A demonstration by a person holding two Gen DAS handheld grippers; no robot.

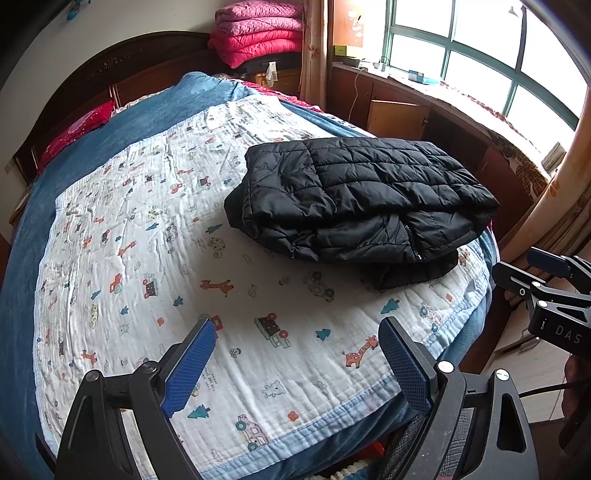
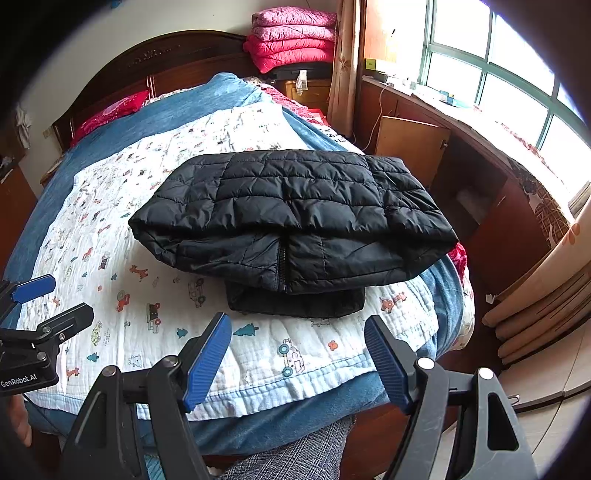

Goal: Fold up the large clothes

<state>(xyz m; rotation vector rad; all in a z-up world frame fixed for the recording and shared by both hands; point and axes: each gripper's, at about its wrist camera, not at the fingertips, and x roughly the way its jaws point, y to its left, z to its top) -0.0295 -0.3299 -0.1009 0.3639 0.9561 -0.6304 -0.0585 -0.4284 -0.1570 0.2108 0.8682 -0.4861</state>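
A black quilted puffer jacket (image 1: 354, 199) lies folded into a thick bundle on the white animal-print blanket (image 1: 177, 236), toward the bed's right side. It also shows in the right wrist view (image 2: 291, 218), zipper facing me, a lower layer sticking out beneath. My left gripper (image 1: 297, 332) is open and empty, above the blanket near the bed's foot, short of the jacket. My right gripper (image 2: 297, 328) is open and empty, just in front of the jacket's near edge. Each gripper appears at the edge of the other's view.
The blanket covers a blue bedspread (image 1: 155, 110) on a dark wooden bed. Folded pink quilts (image 1: 258, 33) are stacked by the headboard. A wooden cabinet and window ledge (image 2: 461, 122) run along the right. Rolled mats (image 2: 539, 310) lean at right.
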